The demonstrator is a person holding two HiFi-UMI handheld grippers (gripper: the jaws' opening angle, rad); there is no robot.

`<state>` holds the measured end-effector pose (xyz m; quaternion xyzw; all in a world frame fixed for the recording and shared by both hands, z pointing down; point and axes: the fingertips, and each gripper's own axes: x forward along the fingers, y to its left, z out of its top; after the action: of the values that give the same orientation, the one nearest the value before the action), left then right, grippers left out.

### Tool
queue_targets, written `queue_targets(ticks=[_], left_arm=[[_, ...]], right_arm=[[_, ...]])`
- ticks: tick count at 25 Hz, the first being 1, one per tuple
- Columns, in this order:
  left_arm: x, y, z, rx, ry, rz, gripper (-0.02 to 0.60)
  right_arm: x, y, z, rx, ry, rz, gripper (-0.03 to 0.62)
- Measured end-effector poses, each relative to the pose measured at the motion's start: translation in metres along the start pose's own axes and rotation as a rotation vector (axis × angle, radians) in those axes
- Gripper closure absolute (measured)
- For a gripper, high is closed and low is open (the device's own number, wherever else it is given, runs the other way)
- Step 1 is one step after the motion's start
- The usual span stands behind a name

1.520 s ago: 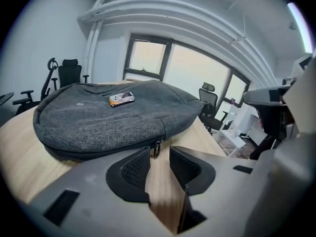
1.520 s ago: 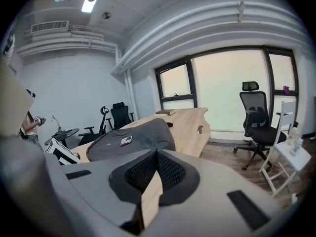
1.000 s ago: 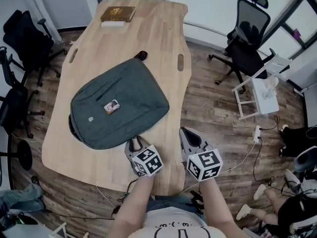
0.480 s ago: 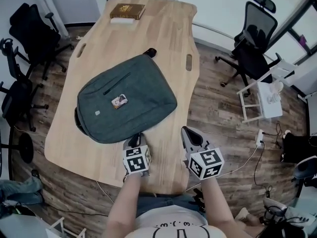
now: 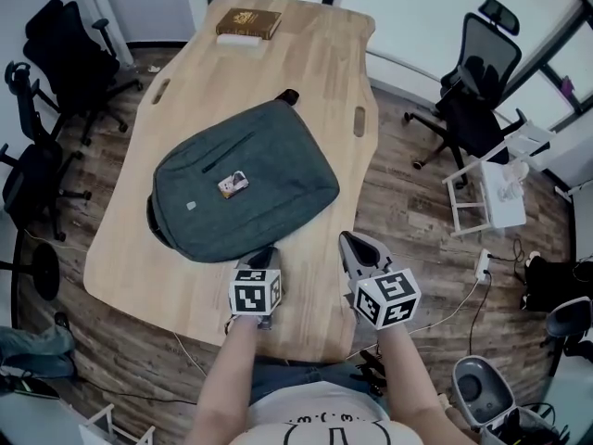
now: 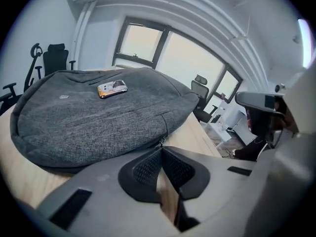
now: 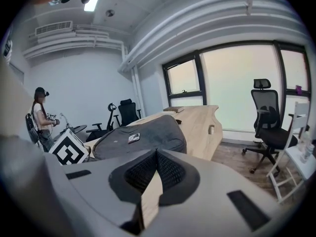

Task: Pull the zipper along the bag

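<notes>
A grey backpack [image 5: 250,179] lies flat on the wooden table [image 5: 306,72], with a small printed tag [image 5: 233,184] on its top. The left gripper [image 5: 266,253] is at the bag's near edge. In the left gripper view its jaws [image 6: 161,149] are shut, and the metal zipper pull [image 6: 161,141] on the bag [image 6: 98,117] sits right at their tips. I cannot tell whether the pull is pinched. The right gripper [image 5: 349,241] hovers shut and empty over the table's near right edge, apart from the bag [image 7: 143,137].
A brown book [image 5: 248,23] lies at the table's far end. Office chairs stand to the right [image 5: 482,91] and left [image 5: 46,63], and a small white rack [image 5: 491,188] stands on the floor at right. A person [image 7: 39,117] stands beyond the table.
The left gripper has swung round so that its marker cube faces up, and its tips now meet the bag's near edge. The right gripper has hardly moved.
</notes>
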<state>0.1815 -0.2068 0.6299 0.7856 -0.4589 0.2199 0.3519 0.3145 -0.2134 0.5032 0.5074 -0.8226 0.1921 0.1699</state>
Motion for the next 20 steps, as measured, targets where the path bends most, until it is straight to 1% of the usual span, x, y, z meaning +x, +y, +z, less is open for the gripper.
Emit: queue_targets(ticks=[3, 7, 9, 11, 12, 13, 14, 15, 16, 18, 19, 20], left_arm=[[-0.006, 0.003, -0.003, 0.006, 0.027, -0.004, 0.563], [-0.013, 0.006, -0.010, -0.008, 0.051, -0.015, 0.563], [-0.013, 0.007, -0.011, 0.009, 0.066, -0.019, 0.563], [-0.012, 0.007, -0.011, 0.030, 0.081, -0.024, 0.563], [-0.012, 0.006, -0.010, 0.039, 0.088, -0.026, 0.563], [-0.011, 0.006, -0.010, 0.046, 0.093, -0.028, 0.563], [-0.011, 0.006, -0.011, 0.051, 0.097, -0.031, 0.563], [-0.012, 0.006, -0.011, 0.057, 0.099, -0.033, 0.563], [-0.012, 0.006, -0.012, 0.064, 0.101, -0.035, 0.563], [-0.012, 0.007, -0.013, 0.085, 0.104, -0.041, 0.563], [-0.013, 0.007, -0.013, 0.096, 0.104, -0.047, 0.563], [-0.014, 0.007, -0.012, 0.106, 0.105, -0.053, 0.563]], right_arm=[[0.014, -0.006, -0.001, -0.005, 0.027, -0.007, 0.542], [0.043, -0.017, -0.008, 0.057, 0.077, -0.038, 0.542], [0.058, -0.024, -0.012, 0.077, 0.108, -0.083, 0.542], [0.066, -0.031, -0.010, 0.091, 0.118, -0.137, 0.540], [0.070, -0.031, -0.008, 0.102, 0.117, -0.145, 0.537], [0.074, -0.029, -0.006, 0.114, 0.117, -0.138, 0.398], [0.079, -0.026, -0.004, 0.121, 0.119, -0.128, 0.330], [0.084, -0.023, -0.003, 0.113, 0.124, -0.127, 0.330], [0.088, -0.022, -0.002, 0.090, 0.136, -0.141, 0.330], [0.095, -0.026, -0.005, -0.009, 0.189, -0.222, 0.335], [0.096, -0.029, -0.008, -0.079, 0.222, -0.271, 0.385], [0.098, -0.031, -0.011, -0.146, 0.252, -0.308, 0.410]])
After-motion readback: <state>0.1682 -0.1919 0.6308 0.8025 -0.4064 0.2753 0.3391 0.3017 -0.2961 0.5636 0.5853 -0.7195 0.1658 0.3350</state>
